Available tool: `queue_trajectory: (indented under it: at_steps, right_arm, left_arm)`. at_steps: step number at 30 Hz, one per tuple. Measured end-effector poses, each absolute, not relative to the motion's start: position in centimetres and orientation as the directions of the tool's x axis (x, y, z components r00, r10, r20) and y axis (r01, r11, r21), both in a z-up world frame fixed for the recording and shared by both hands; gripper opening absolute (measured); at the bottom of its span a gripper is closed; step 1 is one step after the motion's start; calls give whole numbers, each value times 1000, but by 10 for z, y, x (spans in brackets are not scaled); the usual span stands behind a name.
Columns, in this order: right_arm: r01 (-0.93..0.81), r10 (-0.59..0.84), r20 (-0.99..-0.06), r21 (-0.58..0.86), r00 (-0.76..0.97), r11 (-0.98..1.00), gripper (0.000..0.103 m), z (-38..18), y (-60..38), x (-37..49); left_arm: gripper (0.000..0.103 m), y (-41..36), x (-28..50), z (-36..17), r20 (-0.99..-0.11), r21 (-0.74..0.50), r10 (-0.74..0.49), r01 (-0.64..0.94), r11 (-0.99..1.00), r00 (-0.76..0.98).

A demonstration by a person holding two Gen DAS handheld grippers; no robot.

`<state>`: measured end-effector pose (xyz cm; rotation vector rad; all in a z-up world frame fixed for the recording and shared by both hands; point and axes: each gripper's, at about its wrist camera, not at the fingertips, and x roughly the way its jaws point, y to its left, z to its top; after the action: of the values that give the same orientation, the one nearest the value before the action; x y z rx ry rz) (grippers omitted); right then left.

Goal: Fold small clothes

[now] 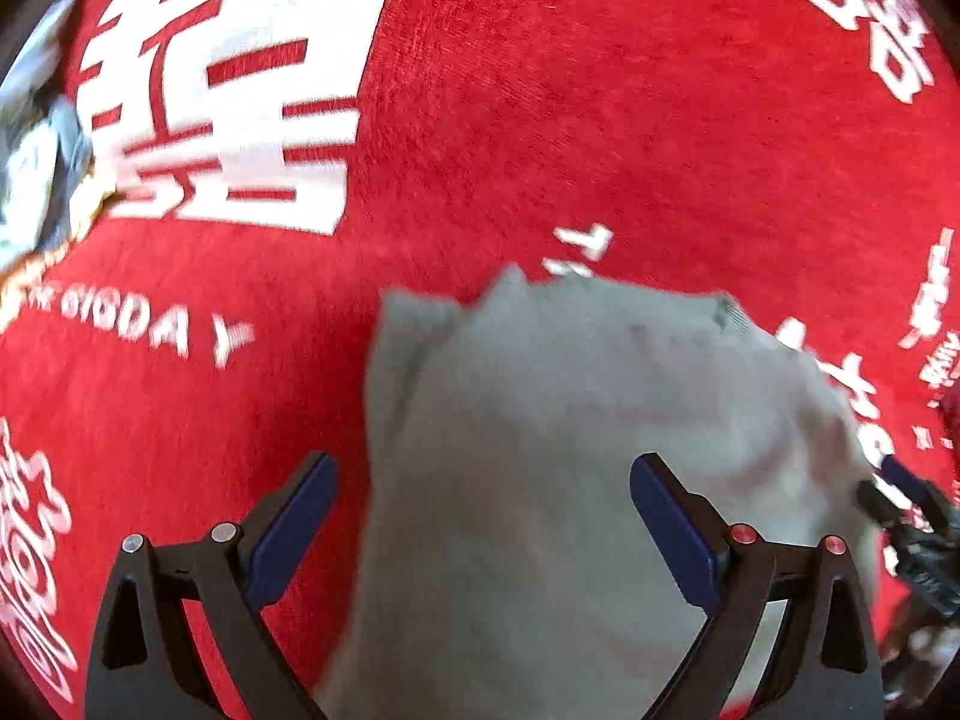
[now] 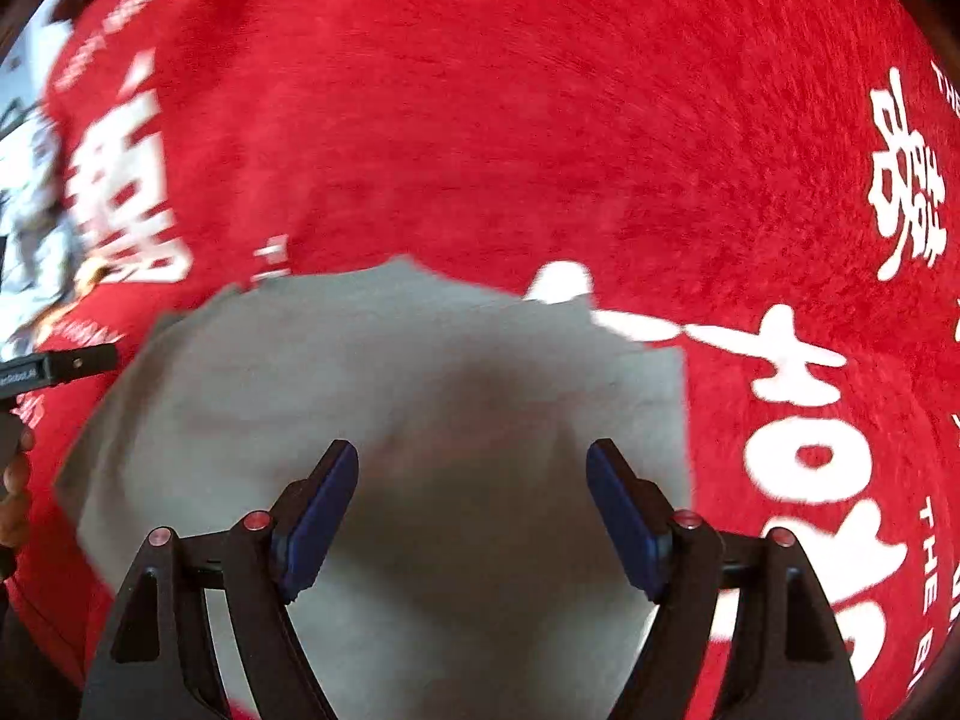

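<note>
A small grey garment (image 1: 570, 420) lies flat on a red cloth; it also shows in the right wrist view (image 2: 390, 372). My left gripper (image 1: 483, 516) is open, just above the garment's left part, its left finger over the red cloth and its right finger over the grey fabric. My right gripper (image 2: 474, 504) is open above the garment's near middle, holding nothing. The right gripper's tip (image 1: 900, 492) shows at the right edge of the left wrist view. The left gripper's body (image 2: 54, 369) shows at the left edge of the right wrist view. Both views are blurred.
The red cloth (image 1: 540, 90) with large white characters and lettering covers the whole surface; it also fills the right wrist view (image 2: 480, 90). Beyond its far left edge lies blurred grey and white clutter (image 1: 36, 180). A hand (image 2: 15, 498) shows at the left.
</note>
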<state>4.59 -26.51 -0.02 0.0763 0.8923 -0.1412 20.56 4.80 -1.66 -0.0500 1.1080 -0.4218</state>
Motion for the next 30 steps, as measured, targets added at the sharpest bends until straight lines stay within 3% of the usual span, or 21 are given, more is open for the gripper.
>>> queue_trajectory:
  at_steps: [3,5,6,10,15,20,23,27,28,29,30]
  right_arm:
    - [113,-66,-818,-1,572,994,82,-22,-253,46]
    - [190,-94,-855,5,509,982,81,-40,-270,39]
    - [197,-96,-841,12,532,980,81,-37,-275,31]
    - [306,-242,-838,-95,489,947,82,-21,-287,-4]
    - [310,-150,-834,26,531,950,82,-15,-285,-36]
    - [341,-94,-832,118,547,933,82,-22,-284,-65]
    - [355,-82,-834,142,546,924,82,-23,-287,-77]
    - [354,-87,-832,135,547,926,82,-22,-285,-84]
    - [351,-86,-831,136,549,926,82,-21,-284,-84]
    - [347,-83,-831,136,550,928,82,-21,-282,-84]
    - [345,-82,-832,135,549,929,82,-21,-281,-85]
  left_arm:
    - [99,45,183,-38,-895,-195,-303,324,926,326]
    - [99,48,181,-62,-946,-39,-127,285,958,297]
    - [99,59,178,-67,-950,-18,-98,264,964,295]
    - [98,95,166,-50,-925,-68,-137,201,977,354]
    - [99,115,160,-44,-914,-143,-211,211,967,347]
    - [98,128,172,-44,-888,-296,-355,228,928,293]
    - [98,133,181,-47,-858,-420,-463,217,881,221]
    - [97,124,184,-48,-853,-448,-491,233,863,179]
    - [93,120,183,-48,-856,-443,-489,248,862,170]
    - [79,114,181,-49,-866,-424,-474,268,865,160]
    - [71,107,181,-52,-883,-397,-448,290,871,136]
